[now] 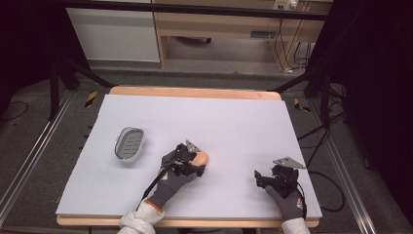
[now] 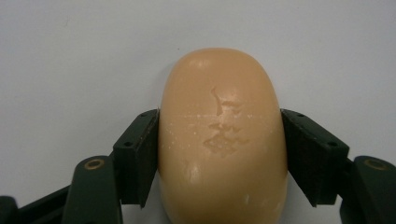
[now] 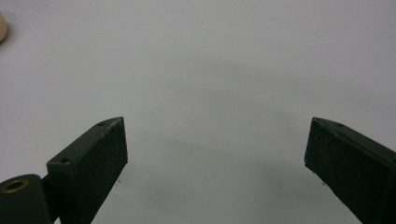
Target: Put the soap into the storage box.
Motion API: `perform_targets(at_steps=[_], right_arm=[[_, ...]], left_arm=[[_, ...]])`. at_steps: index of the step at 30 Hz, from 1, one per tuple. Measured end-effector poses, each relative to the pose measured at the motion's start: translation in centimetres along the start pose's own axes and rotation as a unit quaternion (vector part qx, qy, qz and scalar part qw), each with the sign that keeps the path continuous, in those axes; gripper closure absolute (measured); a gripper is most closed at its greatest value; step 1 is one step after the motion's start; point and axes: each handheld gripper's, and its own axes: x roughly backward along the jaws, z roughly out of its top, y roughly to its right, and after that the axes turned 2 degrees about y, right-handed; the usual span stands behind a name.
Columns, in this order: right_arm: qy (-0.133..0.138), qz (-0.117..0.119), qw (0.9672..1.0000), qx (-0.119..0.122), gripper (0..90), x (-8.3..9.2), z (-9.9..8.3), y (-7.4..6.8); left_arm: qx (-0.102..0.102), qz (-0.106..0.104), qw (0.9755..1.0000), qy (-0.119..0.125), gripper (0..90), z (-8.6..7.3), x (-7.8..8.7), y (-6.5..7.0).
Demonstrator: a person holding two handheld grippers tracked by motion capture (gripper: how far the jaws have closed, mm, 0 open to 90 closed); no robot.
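Jaws: left gripper [image 2: 219,154] clamps soap bar [image 2: 222,140] | right gripper [image 3: 215,154] jaws wide, empty

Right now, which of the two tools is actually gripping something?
The left tool: its jaws press both sides of the tan soap bar. The right tool is spread wide over bare table with nothing between its jaws.

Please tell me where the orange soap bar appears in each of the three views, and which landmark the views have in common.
High view: the soap bar lies low and centre, in the left claw, right of the soap dish.
Left gripper view: the bar fills the centre, with a jaw pressed on each side.
Right gripper view: a small orange sliver at the upper left edge, probably the bar.
Shared landmark: the pale grey mat under everything.
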Motion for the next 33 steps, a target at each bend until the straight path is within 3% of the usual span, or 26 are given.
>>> perform_targets(at_steps=[7,18,26,33], right_arm=[[-0.001,0.0,1.0,0.0,6.2,0.0,0.0,0.0],[0.001,0.0,1.0,0.003,6.2,0.0,0.0,0.0],[0.0,-0.001,1.0,-0.001,6.1,0.0,0.1,0.0],[-0.001,-0.002,1.0,-0.001,6.1,0.0,0.1,-0.1]], left_arm=[[0.0,-0.006,1.0,0.008,31.3,0.0,0.8,0.1],[0.001,-0.008,0.9994,0.033,31.4,0.2,4.0,-0.6],[-0.001,-0.002,0.9992,0.04,31.4,-0.4,5.9,-1.5],[0.01,0.005,0.9987,0.049,31.4,-1.3,7.4,-2.5]])
